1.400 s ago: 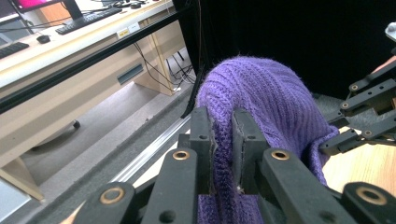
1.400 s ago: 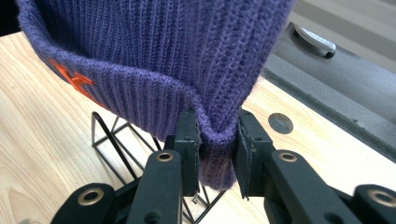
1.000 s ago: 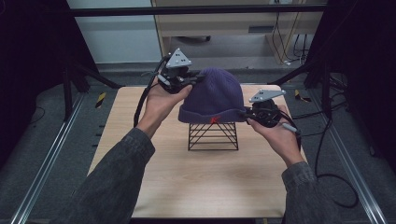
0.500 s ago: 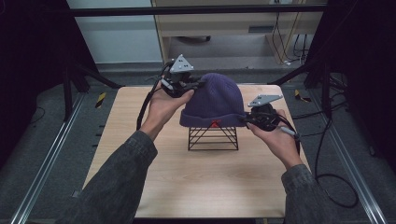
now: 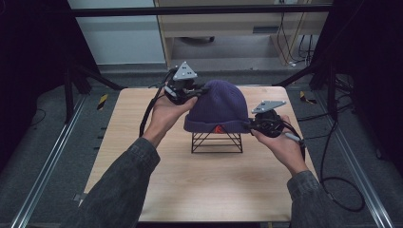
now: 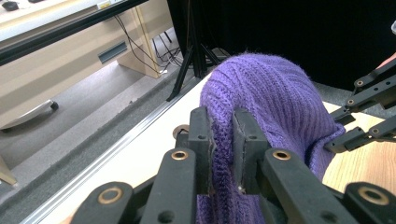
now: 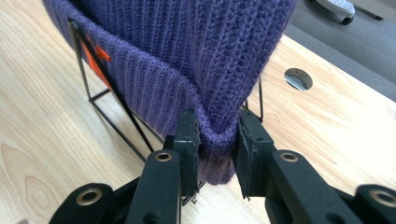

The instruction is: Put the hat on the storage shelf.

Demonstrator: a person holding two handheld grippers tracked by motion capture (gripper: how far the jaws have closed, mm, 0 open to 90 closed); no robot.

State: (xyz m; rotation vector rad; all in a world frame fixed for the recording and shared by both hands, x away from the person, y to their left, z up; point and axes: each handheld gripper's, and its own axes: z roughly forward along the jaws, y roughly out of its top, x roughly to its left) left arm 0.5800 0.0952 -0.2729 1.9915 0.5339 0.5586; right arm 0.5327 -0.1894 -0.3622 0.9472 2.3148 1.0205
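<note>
A purple knitted beanie with a small orange tag sits over a black wire stand in the middle of the wooden table. My left gripper is at the hat's upper left side, shut on a pinch of the knit. My right gripper is at the hat's lower right, shut on the folded brim. In the right gripper view the wire stand shows under the beanie. The other gripper's black jaws stand at the right edge of the left gripper view.
A round hole is cut in the table top near the hat. Metal rails run along both sides of the table, a cable trails off to the right, and a pale cabinet stands behind.
Both hands shifted only slightly with the hat; the beanie has settled a little lower over the wire stand. Both grips hold as before.
</note>
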